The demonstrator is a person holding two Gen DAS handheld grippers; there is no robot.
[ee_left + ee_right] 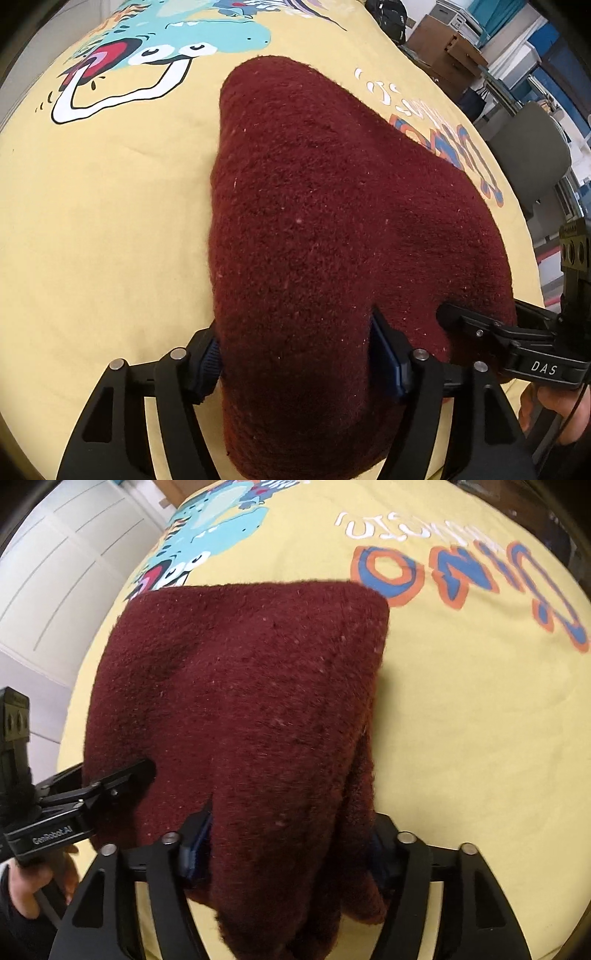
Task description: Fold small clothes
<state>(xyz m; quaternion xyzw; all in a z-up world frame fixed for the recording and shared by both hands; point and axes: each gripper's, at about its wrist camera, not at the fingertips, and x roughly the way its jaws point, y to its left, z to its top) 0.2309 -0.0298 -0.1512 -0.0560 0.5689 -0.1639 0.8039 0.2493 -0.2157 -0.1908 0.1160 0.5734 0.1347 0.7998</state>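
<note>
Maroon fleece garment [314, 221] lies between spread jaws of left hand-held gripper [295, 365] and right hand-held gripper [291, 845].

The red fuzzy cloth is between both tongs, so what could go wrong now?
1. The dark red cloth fills the gap of the left tongs and the right tongs; if a pad snags the fuzzy fabric as they pull away, the fold may be dragged open.
2. Its near edge looks bunched and uneven at the right tongs, so the fold may end lopsided.
3. Tugging might wrinkle the yellow printed sheet underneath.
</note>
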